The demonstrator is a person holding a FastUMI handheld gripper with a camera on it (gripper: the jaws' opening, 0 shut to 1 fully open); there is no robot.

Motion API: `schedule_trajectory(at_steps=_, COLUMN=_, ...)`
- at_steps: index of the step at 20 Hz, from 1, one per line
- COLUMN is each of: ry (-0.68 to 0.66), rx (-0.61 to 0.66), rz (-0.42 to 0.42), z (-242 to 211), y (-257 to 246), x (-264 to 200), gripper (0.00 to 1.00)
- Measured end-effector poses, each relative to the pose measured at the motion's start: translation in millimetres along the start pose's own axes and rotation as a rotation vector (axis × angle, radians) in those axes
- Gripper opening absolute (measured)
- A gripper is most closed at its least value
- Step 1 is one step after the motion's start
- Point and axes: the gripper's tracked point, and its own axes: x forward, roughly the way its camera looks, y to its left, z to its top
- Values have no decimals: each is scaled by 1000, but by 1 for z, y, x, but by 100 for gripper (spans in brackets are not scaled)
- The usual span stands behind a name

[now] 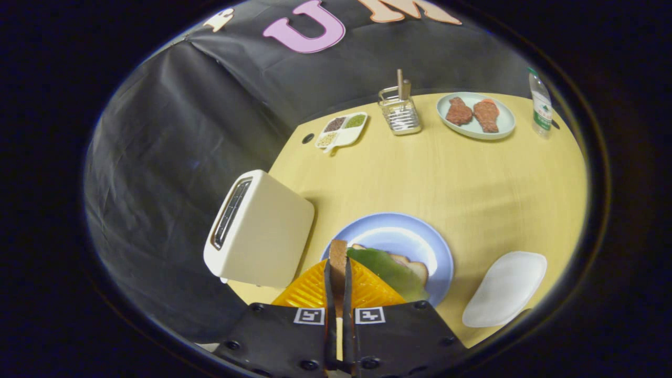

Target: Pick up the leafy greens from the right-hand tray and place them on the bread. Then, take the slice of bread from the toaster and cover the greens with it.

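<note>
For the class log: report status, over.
Gripper shut on bread slice, edge-on above blue plate. Greens already on lower bread. Nothing in the way.

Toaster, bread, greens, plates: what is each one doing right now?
tongs: shut on bread slice
bread slice: held upright on edge
toaster: slot looks empty
leafy greens: lying on bottom bread
bottom bread: flat on blue plate
blue plate: holds sandwich
white tray: empty

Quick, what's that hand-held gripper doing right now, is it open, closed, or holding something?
Hand-held gripper: closed on a slice of bread, held edge-on between both fingers above the blue plate with the leafy greens.
</note>
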Motion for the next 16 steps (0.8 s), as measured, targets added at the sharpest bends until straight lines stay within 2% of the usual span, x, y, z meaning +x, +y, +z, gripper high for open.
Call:
schedule_trajectory(at_steps=7, ry=16, rx=45, rz=-52, z=-12, y=-42, x=-1, gripper=18)
schedule_trajectory(at_steps=12, ry=21, rx=14, rz=-96, z=-18, y=-62, x=-1, gripper=26)
schedule_trajectory(at_steps=16, ry=1, rx=15, rz=-78, z=-14, y=-61, x=-7, gripper=64)
